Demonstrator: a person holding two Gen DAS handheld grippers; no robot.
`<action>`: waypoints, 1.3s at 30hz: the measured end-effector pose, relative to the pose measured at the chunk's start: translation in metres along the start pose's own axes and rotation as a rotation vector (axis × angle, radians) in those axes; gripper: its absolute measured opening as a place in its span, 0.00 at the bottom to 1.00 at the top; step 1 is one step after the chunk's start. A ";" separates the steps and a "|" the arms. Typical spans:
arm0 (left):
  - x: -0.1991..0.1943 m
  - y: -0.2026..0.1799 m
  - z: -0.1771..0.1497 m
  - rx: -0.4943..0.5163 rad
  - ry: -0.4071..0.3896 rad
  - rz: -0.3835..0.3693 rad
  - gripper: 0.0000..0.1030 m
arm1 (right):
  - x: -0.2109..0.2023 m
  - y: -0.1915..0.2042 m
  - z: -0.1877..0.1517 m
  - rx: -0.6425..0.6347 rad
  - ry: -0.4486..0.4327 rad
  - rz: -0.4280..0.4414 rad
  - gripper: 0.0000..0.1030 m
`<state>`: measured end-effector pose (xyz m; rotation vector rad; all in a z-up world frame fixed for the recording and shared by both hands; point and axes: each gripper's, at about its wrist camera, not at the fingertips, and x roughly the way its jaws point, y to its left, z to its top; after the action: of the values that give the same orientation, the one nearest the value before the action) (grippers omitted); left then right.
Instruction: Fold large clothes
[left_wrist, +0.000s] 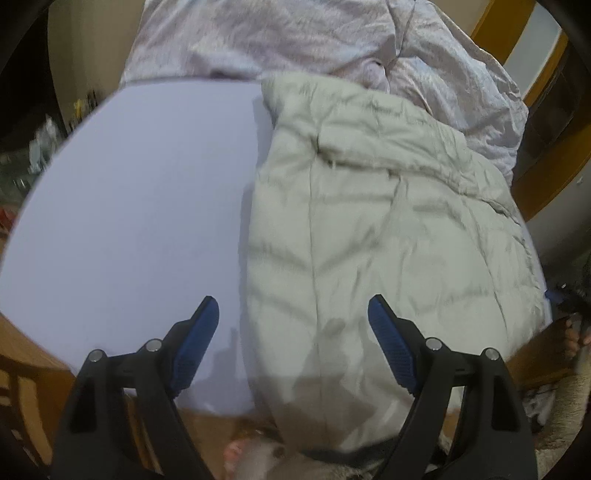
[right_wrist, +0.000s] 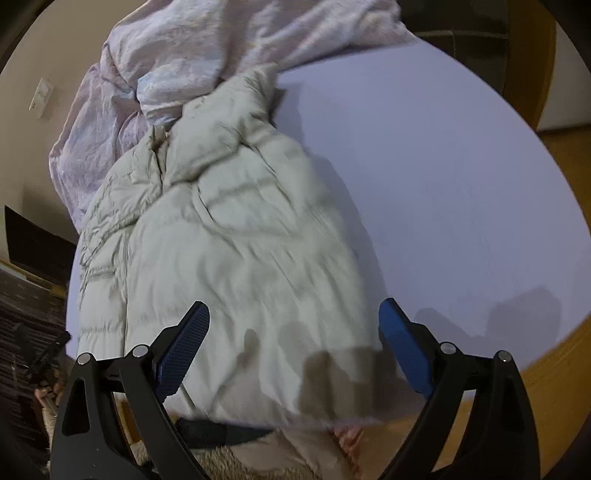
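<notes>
Lying on a pale lilac table top: one cream quilted puffer jacket, bulky, with stitched channels and many creases. In the left wrist view it takes up the right half of the surface; in the right wrist view it takes up the left half. Its near hem hangs over the near edge of the table, showing a dark lining or band underneath.

Second item: a crumpled pinkish-lilac garment, heaped at the far side of the table, touching the far end of the jacket and partly overlapped by it.

Left gripper: black arms, blue ribbed pads, fingers spread wide apart, nothing between them. It hovers over the near edge, one finger over bare table top, the other over the jacket. Whether it touches the fabric cannot be told.

Right gripper: same build, fingers also wide apart and holding nothing. It is poised above the near part of the jacket, which fills the gap between the fingers.

Surroundings: wooden table rim at the near right of the right wrist view; a wall plate on the beige wall at the far left. Both views are slightly blurred.
</notes>
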<state>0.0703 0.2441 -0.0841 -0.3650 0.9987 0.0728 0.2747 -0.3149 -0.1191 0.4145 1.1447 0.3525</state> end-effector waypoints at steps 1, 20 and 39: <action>0.003 0.003 -0.006 -0.015 0.013 -0.015 0.80 | -0.001 -0.006 -0.004 0.009 0.006 0.008 0.92; 0.013 0.007 -0.054 -0.133 0.059 -0.188 0.60 | 0.024 -0.049 -0.024 0.142 0.076 0.279 0.54; -0.006 -0.010 -0.059 -0.140 -0.012 -0.202 0.21 | 0.029 -0.036 -0.035 0.145 0.019 0.376 0.20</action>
<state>0.0213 0.2153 -0.1049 -0.5912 0.9424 -0.0379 0.2548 -0.3281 -0.1720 0.7588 1.1133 0.6037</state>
